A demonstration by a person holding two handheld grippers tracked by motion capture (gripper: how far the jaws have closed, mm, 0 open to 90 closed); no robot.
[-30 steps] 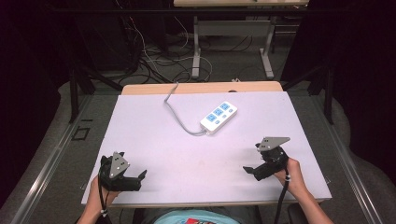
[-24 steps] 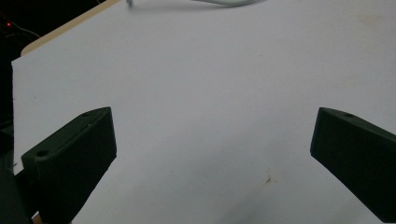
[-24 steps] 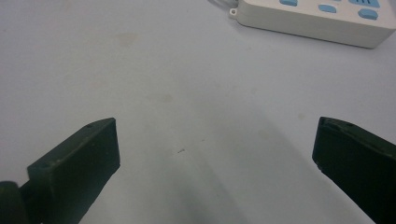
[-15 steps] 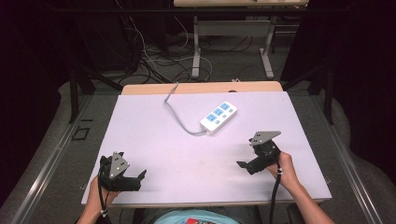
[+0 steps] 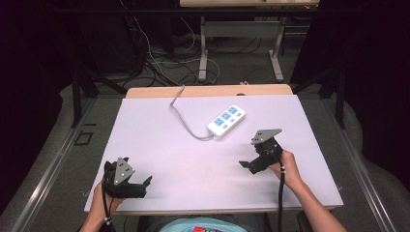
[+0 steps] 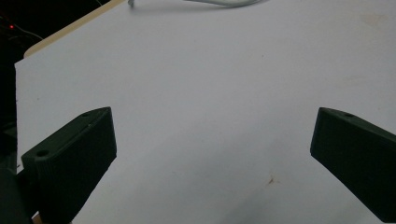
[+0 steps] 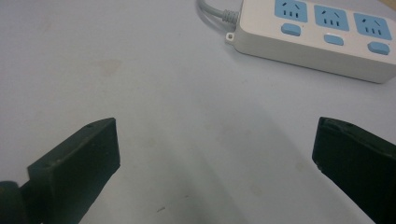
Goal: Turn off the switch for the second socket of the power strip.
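A white plastic power strip with three pale blue sockets and three blue switches lies flat on the pale lilac tabletop, a little beyond its middle and turned at a slant, its grey cord curving away from its near end toward the far edge, where a strip of bare light wood shows past the lilac sheet. The right claw, black with a grey three-cornered plate on top, is held by the person's right hand near the strip, on its near right side, and apart from it. In the right gripper view the two black jaws stand wide apart with nothing between them but bare tabletop, and the power strip lies ahead of them toward the upper right, not touched by either jaw, its cord leaving from the left end. The left claw, also black with a grey plate, sits low at the near left corner of the tabletop in the person's left hand, well apart from the strip. In the left gripper view its jaws are likewise spread wide and hold nothing, with plain tabletop between them and a short stretch of the grey cord at the top edge. A black cable trails back from the right claw along the forearm.
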